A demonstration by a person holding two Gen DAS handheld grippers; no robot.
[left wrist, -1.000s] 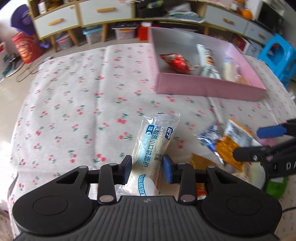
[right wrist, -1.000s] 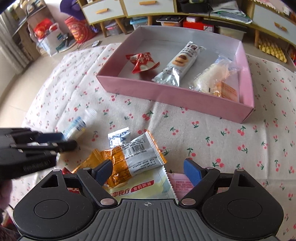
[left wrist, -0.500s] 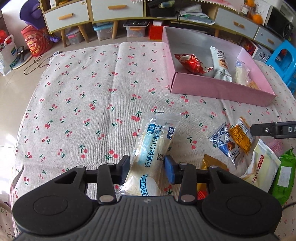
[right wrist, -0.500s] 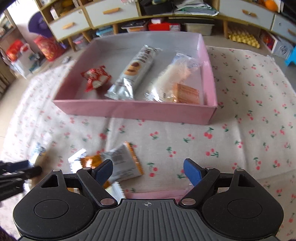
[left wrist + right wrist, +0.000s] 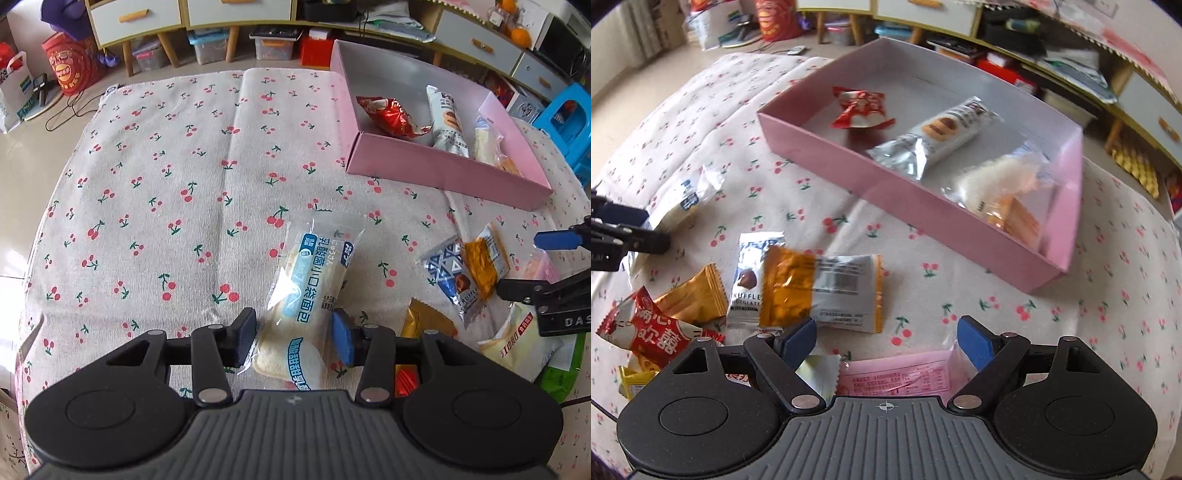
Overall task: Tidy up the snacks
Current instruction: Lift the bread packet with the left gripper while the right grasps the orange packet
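Between my left tool's (image 5: 293,338) opening jaws lies a bread packet (image 5: 308,302), pads not pressing. My right tool (image 5: 886,338) gapes wide, empty, above the cherry-print table (image 5: 960,295).

The box (image 5: 964,221) stands at the far right part of the tablecloth (image 5: 166,192), with three snack packets (image 5: 934,138) lying side by side in it. Before the box, a heap of packets (image 5: 820,286) lies on the cloth, and one bread packet (image 5: 306,302) lies apart, left of the heap.
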